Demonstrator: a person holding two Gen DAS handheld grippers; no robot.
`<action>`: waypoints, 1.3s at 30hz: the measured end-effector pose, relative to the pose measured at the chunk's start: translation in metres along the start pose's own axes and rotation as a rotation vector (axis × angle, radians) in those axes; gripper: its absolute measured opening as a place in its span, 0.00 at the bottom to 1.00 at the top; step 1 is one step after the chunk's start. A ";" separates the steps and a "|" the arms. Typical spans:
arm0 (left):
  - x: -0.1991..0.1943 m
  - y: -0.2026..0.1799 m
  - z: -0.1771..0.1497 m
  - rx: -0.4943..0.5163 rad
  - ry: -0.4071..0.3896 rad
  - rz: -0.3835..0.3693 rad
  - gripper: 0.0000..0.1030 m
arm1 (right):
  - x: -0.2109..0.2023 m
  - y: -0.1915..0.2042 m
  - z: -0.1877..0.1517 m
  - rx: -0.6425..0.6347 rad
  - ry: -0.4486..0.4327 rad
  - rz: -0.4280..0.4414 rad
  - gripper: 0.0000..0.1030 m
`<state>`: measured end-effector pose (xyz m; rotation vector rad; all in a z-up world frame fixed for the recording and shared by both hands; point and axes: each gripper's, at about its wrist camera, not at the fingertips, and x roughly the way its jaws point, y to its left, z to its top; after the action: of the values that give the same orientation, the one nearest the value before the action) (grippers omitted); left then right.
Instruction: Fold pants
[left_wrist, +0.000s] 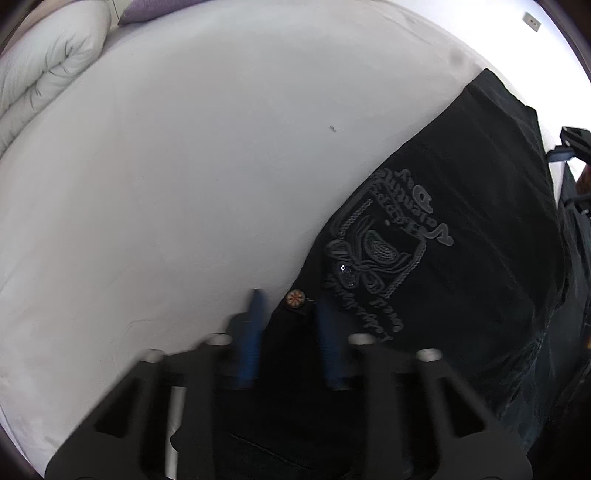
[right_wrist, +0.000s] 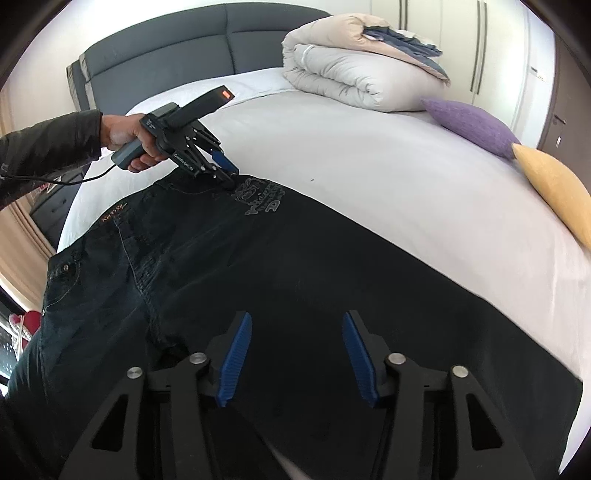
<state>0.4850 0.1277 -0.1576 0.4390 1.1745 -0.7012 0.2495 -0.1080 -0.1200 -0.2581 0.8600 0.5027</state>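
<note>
Dark denim pants lie spread flat on the white bed sheet, waistband toward the headboard, legs running toward the near edge; this open layout suits a lengthwise fold. The left gripper, held in a hand with a dark sleeve, points steeply down at the far waistband corner beside the embroidered emblem. In the left wrist view its blue fingers straddle the waistband edge near an orange button, nearly closed on the cloth; a firm pinch cannot be confirmed through the blur. That corner is probably chosen as the lifting point for carrying one side over the other. The right gripper hovers over the leg fabric with jaws parted, holding nothing. Beyond the garment: a folded duvet, a purple cushion and a yellow cushion, all well apart. Nothing obstructs the sheet beside the pants.
</note>
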 end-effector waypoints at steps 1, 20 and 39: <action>-0.002 -0.006 -0.003 0.011 -0.008 0.017 0.17 | 0.003 0.000 0.004 -0.004 0.002 0.000 0.52; -0.076 -0.084 -0.085 0.135 -0.320 0.293 0.08 | 0.092 0.027 0.105 -0.293 0.120 -0.083 0.39; -0.110 -0.109 -0.111 0.082 -0.361 0.294 0.08 | 0.097 0.059 0.117 -0.154 0.116 -0.067 0.05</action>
<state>0.3090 0.1513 -0.0874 0.5174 0.7249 -0.5457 0.3487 0.0210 -0.1225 -0.4593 0.9238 0.4955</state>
